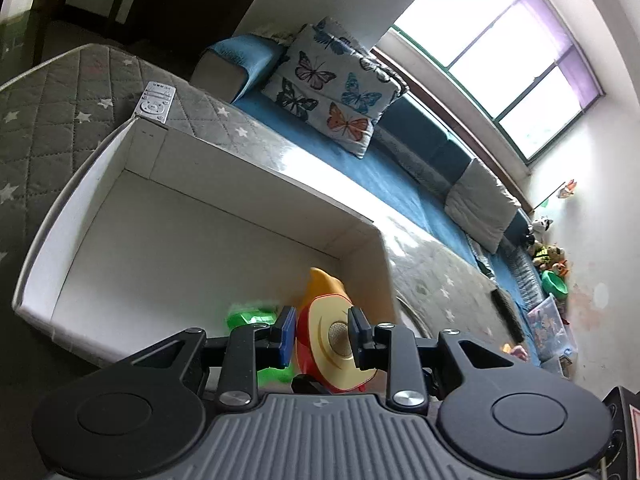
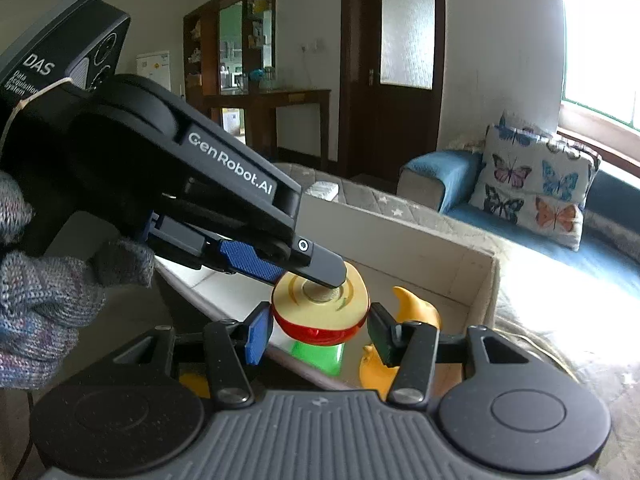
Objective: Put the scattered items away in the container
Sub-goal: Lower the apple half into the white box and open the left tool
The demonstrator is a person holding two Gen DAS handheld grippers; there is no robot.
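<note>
The toy apple half [image 2: 320,312], red-skinned with a cream cut face, sits pinched between both tools above the white box [image 1: 256,192]. The right tool [image 2: 320,334] clamps its sides, partly closed; the left tool [image 1: 322,338] grips it too, one finger pressed on the cut face. To do this well, one tool should probably let go before the other lowers it inside. In the box: two yellow toys [image 2: 416,308], one green piece [image 2: 318,356]. One remote [image 1: 155,102] lies beyond.

A red-and-cream toy apple half [image 2: 320,308], white box [image 1: 224,196], butterfly-patterned cushion [image 1: 332,88], blue sofa [image 1: 384,176].
</note>
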